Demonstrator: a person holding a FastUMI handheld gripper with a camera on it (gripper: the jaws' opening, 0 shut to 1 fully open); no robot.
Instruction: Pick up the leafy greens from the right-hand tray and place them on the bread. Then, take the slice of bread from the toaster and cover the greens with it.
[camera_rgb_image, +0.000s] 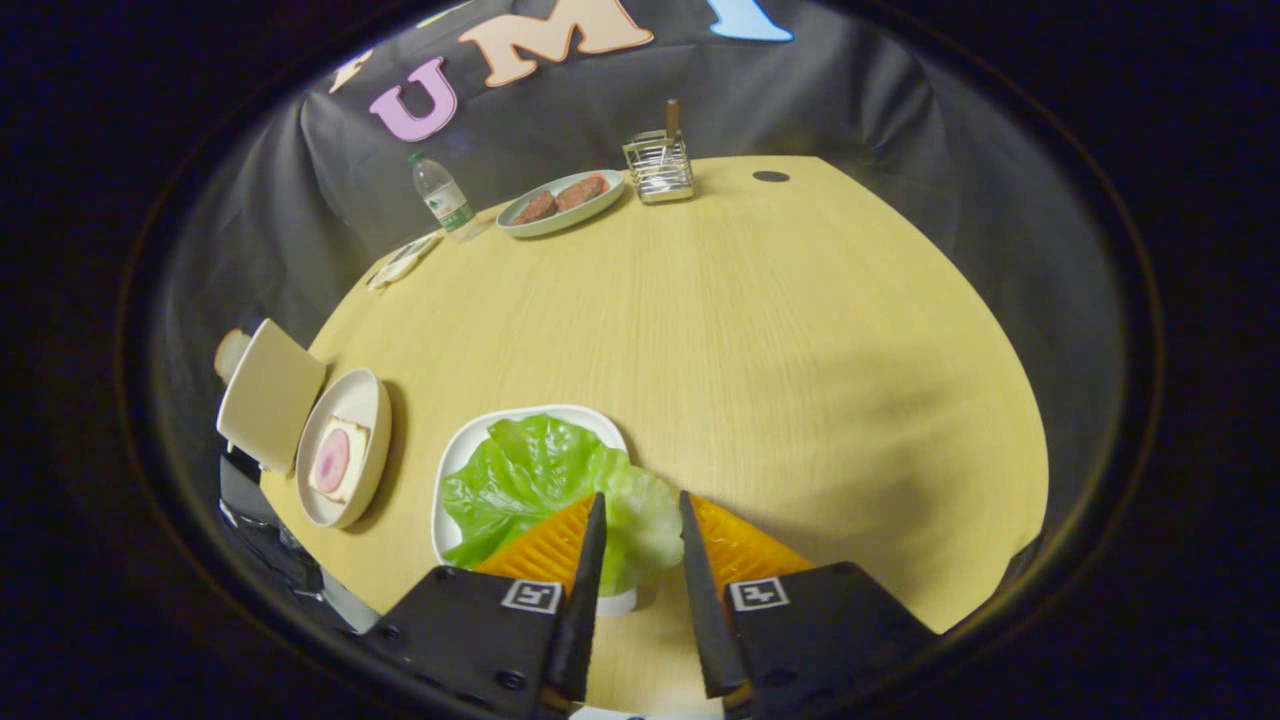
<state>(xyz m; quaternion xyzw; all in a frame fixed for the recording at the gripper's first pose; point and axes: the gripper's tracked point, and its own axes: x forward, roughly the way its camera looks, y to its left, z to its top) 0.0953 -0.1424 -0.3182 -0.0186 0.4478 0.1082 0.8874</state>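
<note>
Jaws narrowly parted, straddling the near edge of the greens (545, 480) but not yet pressing on them.

Both tips reach over the leaf where it hangs past the rim of its white tray (455, 450), which looks like the reason for coming in here: the overhang gives a loose edge to pinch without scraping the tray. The gap shows leaf between the tips, so the grasp seems about to begin, not made. Just left of the tray sits a plate (372, 395) with the bread (338, 460), topped by a pink slice, close enough for a short carry. Left of that plate stands the toaster (268, 395), a slice (231, 352) poking out behind it. Far across the tabletop (760, 340) from the tray are a bottle (443, 197), a dish of patties (560, 203) and a wire holder (660, 165).
</note>
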